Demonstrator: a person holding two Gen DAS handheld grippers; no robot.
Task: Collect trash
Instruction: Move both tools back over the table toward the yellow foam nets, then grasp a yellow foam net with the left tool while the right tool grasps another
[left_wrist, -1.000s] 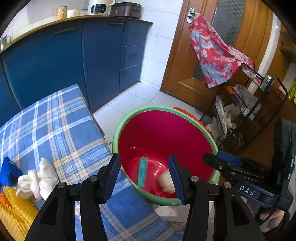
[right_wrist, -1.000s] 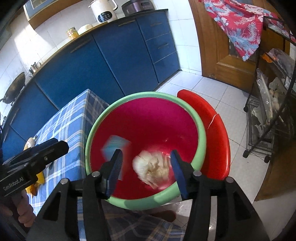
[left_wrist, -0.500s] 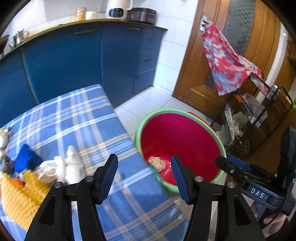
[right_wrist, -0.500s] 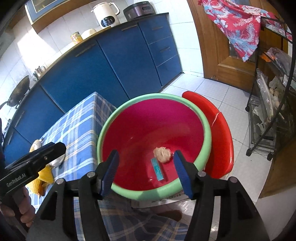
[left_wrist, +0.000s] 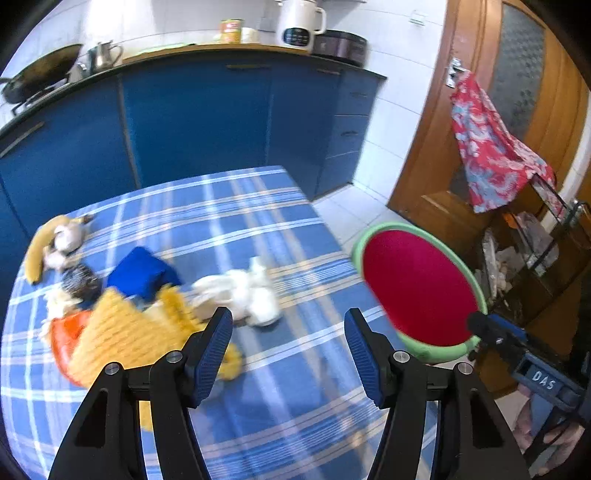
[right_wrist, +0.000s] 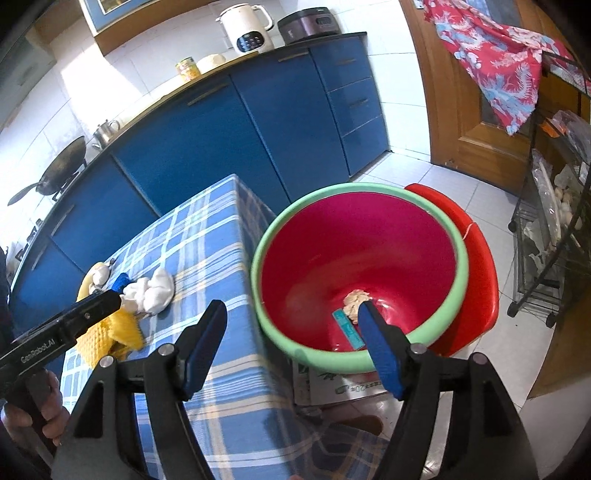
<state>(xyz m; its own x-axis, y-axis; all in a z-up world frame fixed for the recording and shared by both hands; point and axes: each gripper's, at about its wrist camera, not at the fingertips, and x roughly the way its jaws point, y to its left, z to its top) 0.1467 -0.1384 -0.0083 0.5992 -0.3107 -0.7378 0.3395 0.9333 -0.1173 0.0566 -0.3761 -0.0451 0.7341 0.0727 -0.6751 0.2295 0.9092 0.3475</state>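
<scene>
Right wrist: basin (right_wrist: 373, 206) holds crumpled wad (right_wrist: 355, 298) and teal wrapper (right_wrist: 347, 328). White tissue (left_wrist: 242, 291) and other scraps left on table (left_wrist: 258, 206). Both grippers (left_wrist: 288, 347) (right_wrist: 291, 345) just opened wider, nothing between jaws.

Open cloth on the near side of the table, clutter on the far-left

The checked table (left_wrist: 258, 206) is bare beneath and ahead of the left gripper (left_wrist: 288, 350), but a white crumpled wad (left_wrist: 240, 291), a yellow knitted piece (left_wrist: 125, 332) and a blue block (left_wrist: 140, 273) crowd its left part. Off the table's edge the red basin (right_wrist: 362, 240) stands wide open from above, nearly bare inside; a wire rack (right_wrist: 554, 221) hems it in beyond.
</scene>
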